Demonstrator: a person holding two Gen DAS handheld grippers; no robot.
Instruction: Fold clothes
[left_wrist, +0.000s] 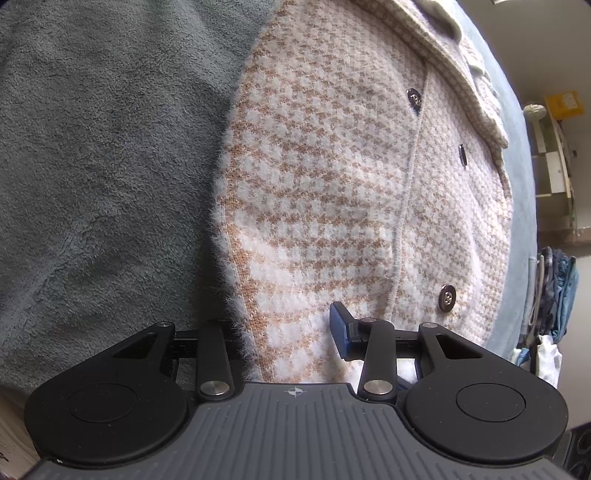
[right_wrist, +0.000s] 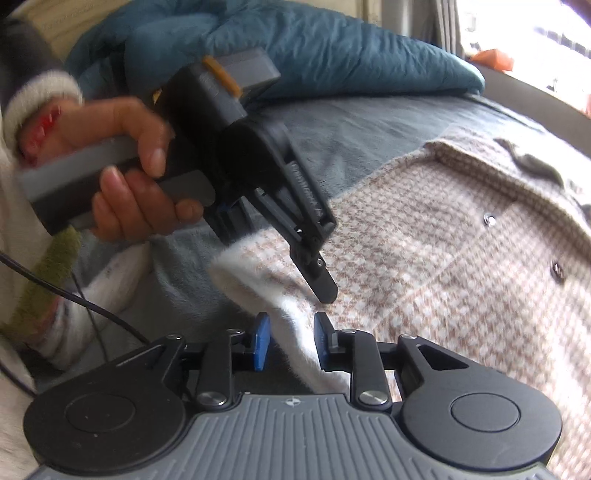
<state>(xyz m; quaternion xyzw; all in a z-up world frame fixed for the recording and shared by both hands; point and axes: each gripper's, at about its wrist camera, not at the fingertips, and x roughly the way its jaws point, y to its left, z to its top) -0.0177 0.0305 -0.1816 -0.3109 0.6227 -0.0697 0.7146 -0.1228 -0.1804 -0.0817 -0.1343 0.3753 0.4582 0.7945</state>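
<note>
Two tools, one cardigan, three buttons

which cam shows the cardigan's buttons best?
Left wrist view: three dark buttons run up the cardigan front, sharp and close, the nearest large. Right wrist view shows only two, small and blurred, far right, partly behind the left gripper.

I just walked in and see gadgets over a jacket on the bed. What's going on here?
A person is folding a beige houndstooth jacket spread on a grey-blue blanket, holding a gripper in each hand. The left gripper holds the jacket's fuzzy edge; the person's hand shows on its handle. The right gripper has its blue pads either side of the same white edge, not pressing it. No fold is made yet.
</note>
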